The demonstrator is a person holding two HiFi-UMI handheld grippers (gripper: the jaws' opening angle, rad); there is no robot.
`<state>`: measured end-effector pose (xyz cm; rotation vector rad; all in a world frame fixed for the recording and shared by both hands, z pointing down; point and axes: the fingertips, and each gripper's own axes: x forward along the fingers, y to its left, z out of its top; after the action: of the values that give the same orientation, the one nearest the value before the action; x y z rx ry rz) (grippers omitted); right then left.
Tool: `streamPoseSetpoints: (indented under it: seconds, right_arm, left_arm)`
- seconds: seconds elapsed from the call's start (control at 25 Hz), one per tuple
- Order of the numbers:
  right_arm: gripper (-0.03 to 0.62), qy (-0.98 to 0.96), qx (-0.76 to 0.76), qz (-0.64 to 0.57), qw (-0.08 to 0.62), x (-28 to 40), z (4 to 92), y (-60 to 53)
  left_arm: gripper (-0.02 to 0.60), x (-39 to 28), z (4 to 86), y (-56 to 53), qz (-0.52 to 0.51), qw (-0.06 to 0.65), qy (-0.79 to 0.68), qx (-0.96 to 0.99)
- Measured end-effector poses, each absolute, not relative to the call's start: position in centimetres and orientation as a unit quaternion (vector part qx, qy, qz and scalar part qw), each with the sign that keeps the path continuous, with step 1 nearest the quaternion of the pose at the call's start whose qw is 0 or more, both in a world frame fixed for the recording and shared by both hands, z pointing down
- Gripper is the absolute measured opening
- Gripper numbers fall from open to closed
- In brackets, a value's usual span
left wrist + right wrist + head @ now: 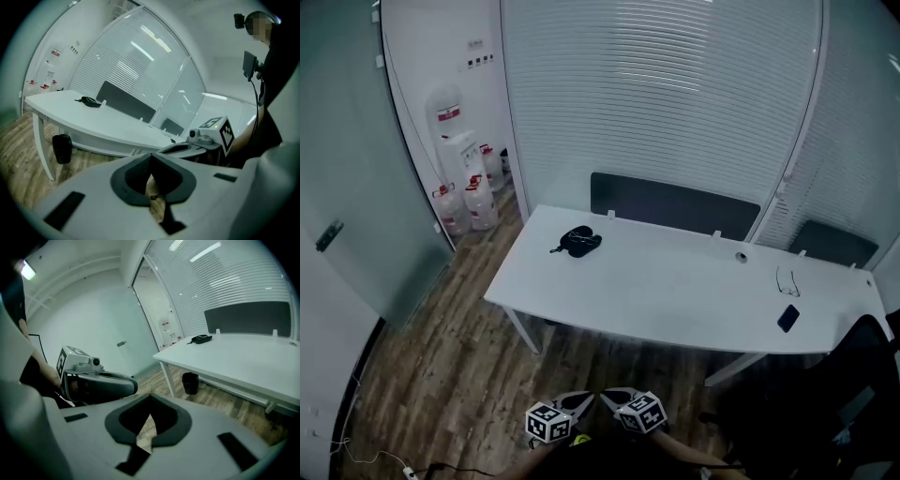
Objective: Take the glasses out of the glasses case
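Head view looks down on the white surface [675, 291]; the black glasses case [578, 241] lies near its far left corner, and whether it is open cannot be made out. A pair of glasses [787, 281] lies well apart at the right end, near a dark flat object [787, 318]. Over the wooden floor [459, 375], short of the surface, the left gripper [584, 401] and right gripper [616, 397] hang side by side, each with jaws closed together on nothing.

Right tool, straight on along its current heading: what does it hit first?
Probably the brown wood-plank floor, short of the white table and the small black bin under it. The shut right tool tilts downward, and nothing nearer shows in line. Depth unclear.
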<state>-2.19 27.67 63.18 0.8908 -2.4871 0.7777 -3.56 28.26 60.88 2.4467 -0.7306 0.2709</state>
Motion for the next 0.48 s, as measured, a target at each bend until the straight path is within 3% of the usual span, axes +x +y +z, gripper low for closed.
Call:
streamPoseSetpoints:
  seconds: [0.48]
  right_arm:
    - [0.015,-0.880,0.312,0.281,0.221,-4.4,64.4,28.6]
  left_arm:
    - [0.011,-5.7,61.0,28.8,0.090,0.285,-0.252,0.921]
